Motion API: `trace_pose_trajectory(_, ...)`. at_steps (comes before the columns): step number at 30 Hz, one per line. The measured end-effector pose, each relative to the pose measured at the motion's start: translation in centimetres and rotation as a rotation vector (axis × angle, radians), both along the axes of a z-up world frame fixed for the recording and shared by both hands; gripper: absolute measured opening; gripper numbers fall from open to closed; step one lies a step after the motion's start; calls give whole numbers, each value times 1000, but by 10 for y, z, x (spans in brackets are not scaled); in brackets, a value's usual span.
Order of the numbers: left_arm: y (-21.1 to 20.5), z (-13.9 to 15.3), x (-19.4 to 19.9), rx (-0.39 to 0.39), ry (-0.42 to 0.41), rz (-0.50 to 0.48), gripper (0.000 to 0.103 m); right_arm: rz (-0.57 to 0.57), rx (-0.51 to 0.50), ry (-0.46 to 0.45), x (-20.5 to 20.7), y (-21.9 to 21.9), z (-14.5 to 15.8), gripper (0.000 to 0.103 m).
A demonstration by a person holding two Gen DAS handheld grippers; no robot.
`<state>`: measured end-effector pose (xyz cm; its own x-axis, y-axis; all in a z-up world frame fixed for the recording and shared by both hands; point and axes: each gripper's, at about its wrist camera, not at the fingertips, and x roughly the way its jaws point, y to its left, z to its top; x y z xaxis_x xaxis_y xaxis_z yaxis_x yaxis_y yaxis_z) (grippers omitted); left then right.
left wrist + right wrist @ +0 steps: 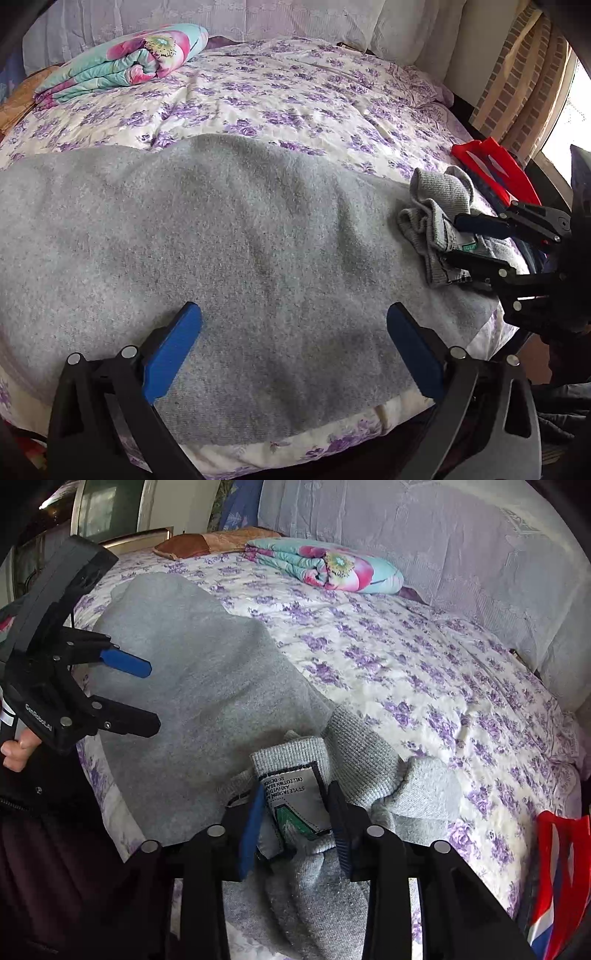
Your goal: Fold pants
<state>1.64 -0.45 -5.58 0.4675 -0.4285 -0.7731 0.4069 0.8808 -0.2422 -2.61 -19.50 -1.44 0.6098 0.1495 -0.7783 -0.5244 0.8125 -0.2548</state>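
Grey pants point(240, 240) lie spread flat across the near half of the bed, seen in the right wrist view as a long grey panel point(192, 672). My left gripper point(293, 310) hovers open over the cloth near the bed's front edge, nothing between its blue pads; the right wrist view shows it at the left point(151, 698). My right gripper point(295, 790) is shut on the bunched ribbed waistband point(291, 753), with the sewn-in label point(295, 794) between its pads. The left wrist view shows that gripper point(452, 239) at the right end of the pants, with the waistband point(436, 199) crumpled up.
The bed wears a white sheet with purple flowers point(295, 92). A folded floral quilt point(125, 62) lies at the back by the headboard, a brown pillow point(199, 542) beside it. A red plastic object point(491, 166) sits at the bed's right edge. A hand point(18, 749) grips the left tool.
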Motion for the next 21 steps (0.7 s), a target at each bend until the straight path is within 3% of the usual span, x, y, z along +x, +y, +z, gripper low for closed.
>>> trace_pose_trajectory(2, -1, 0, 1, -2, 1, 1, 98, -3, 10, -20, 0, -1, 4, 11)
trace_pose_trajectory(7, 0, -2, 3, -11, 8, -2, 98, 65, 145, -64, -20, -10, 42, 9)
trace_pose_trajectory(10, -3, -5, 4, -4, 8, 2, 98, 133, 109, 7, -25, 5, 13, 9)
trace_pose_trajectory(13, -5, -6, 4, 4, 2, 4, 98, 162, 7, -19, -30, 17, -21, 11)
trace_pose_trajectory(15, -4, -6, 2, 7, 1, 2, 98, 173, -20, -52, -34, 19, -17, 12)
trace_pose_trajectory(18, -2, -5, 1, 6, 2, 0, 98, 200, -82, -120, -45, 22, -9, 34)
trace_pose_trajectory(21, -2, -5, 2, 2, 3, 3, 98, 221, -153, -130, -46, 26, -16, 34)
